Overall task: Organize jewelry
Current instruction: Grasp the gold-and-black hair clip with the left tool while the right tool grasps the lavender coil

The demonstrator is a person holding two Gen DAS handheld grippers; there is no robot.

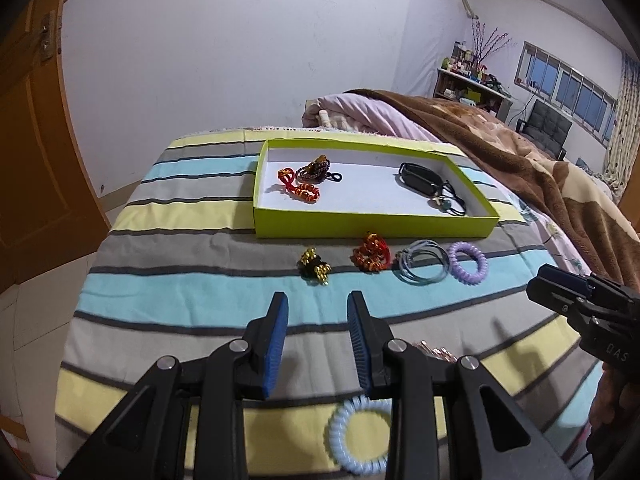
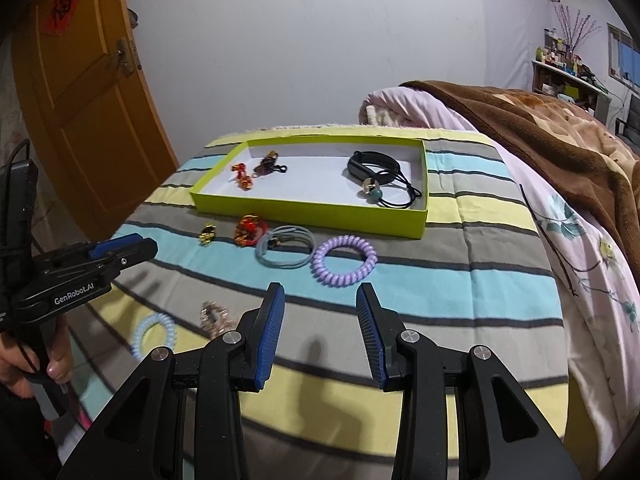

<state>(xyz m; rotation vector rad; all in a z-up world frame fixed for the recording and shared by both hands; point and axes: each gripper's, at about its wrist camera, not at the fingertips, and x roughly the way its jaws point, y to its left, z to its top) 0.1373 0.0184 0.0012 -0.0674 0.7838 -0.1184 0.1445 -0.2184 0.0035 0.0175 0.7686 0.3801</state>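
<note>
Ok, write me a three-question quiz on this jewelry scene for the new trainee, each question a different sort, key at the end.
1. True or false: the purple spiral hair tie lies inside the green box.
2. Multiple choice: what sits in the box's right end? A) a black band and a black cord with a bead B) a light blue spiral tie C) nothing
3. Fill in: both the left gripper and the right gripper are ____ and hold nothing.

Key: 1 false, it lies on the striped cover in front of the box. 2 A. 3 open.
</note>
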